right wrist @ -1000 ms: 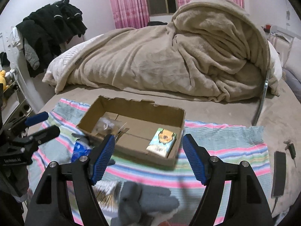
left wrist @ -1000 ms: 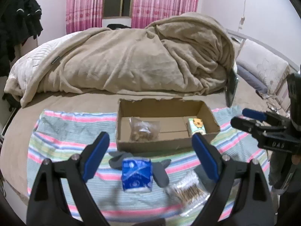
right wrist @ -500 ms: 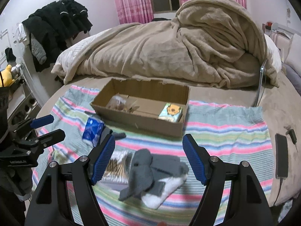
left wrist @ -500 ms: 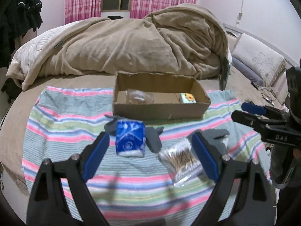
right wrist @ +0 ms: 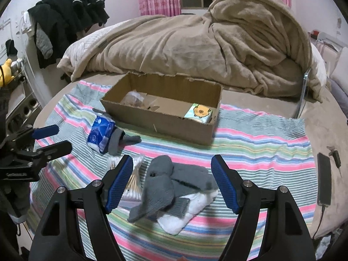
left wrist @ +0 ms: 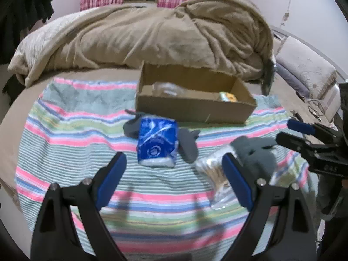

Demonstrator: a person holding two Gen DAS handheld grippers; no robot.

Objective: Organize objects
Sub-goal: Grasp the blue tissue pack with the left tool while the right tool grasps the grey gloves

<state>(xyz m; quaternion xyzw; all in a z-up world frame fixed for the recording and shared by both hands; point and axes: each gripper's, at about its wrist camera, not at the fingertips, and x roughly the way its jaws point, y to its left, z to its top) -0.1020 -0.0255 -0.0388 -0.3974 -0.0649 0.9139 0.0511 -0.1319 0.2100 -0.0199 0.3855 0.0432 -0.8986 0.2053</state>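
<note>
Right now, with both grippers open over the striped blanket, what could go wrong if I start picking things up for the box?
The gray socks lie tangled on a white cloth; the right gripper could lift both together. The cotton swab bag sits partly under the left gripper's right finger and is slippery plastic, so it may slide out. The blue tissue pack rests on another gray sock, which could drag along.

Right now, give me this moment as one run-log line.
left gripper: open, empty | right gripper: open above grey socks | cardboard box: two items inside | blue tissue pack: outside
</note>
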